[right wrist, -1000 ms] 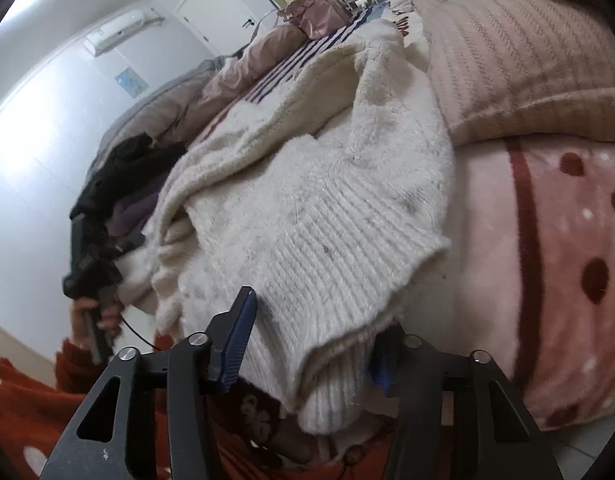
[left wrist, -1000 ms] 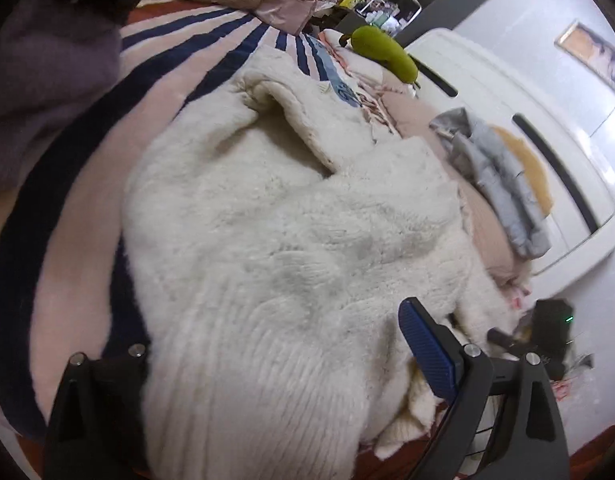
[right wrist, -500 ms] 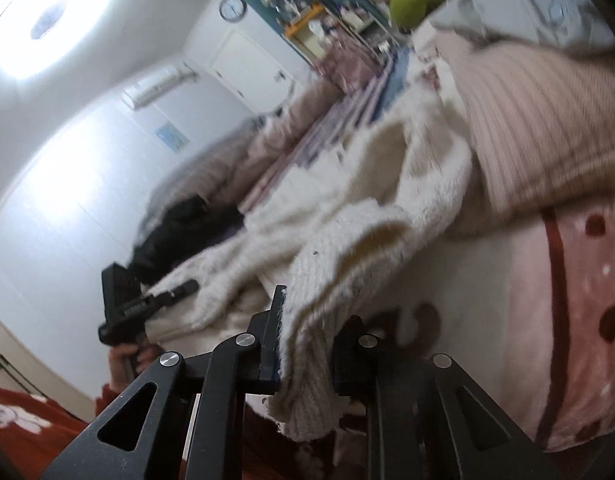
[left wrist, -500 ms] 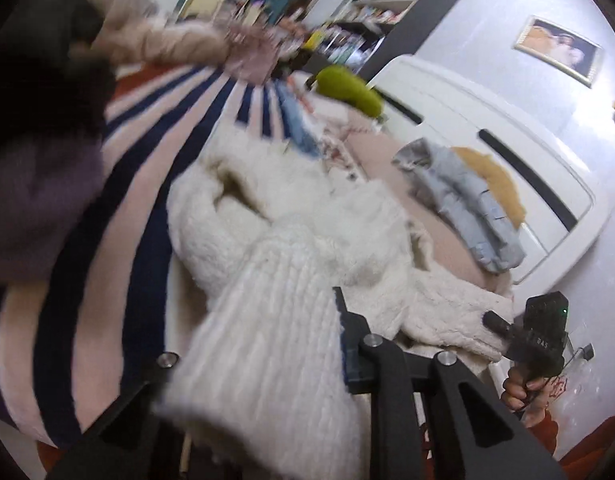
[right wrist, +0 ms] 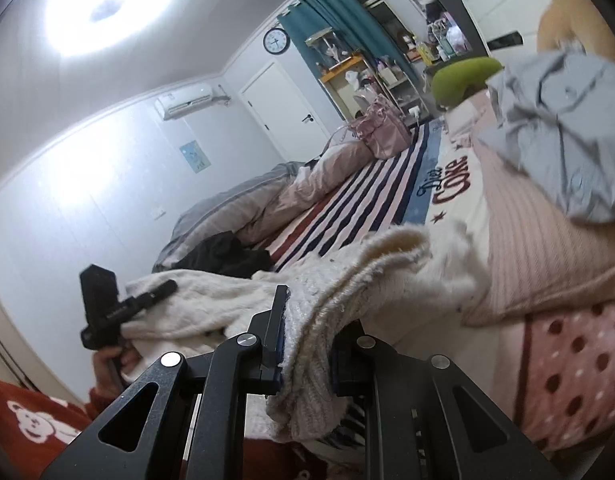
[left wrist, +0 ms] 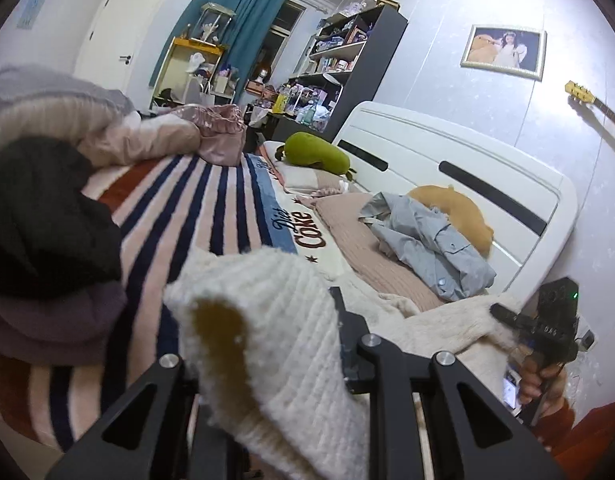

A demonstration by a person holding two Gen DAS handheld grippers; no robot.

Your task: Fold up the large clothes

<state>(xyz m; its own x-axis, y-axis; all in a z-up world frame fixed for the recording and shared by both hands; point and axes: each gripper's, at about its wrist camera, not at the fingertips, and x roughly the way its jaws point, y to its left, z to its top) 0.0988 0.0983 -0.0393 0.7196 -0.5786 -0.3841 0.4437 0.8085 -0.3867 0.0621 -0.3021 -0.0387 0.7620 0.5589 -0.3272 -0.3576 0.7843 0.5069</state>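
Two corners of a cream sweater (left wrist: 275,320) are being pinched, one by the left gripper (left wrist: 267,364), one by the right gripper (right wrist: 307,344), above the bed (left wrist: 195,208). Soft, thick and probably heavy, it is best being held at the ribbed hem.

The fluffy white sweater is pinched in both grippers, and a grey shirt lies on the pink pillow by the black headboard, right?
Almost. The headboard is white, as the left wrist view shows. Both the left gripper and right gripper do pinch the sweater, and the grey shirt lies on the pink pillow.

Fuzzy ribbed-knit sweater (left wrist: 291,320); matt black jaws.
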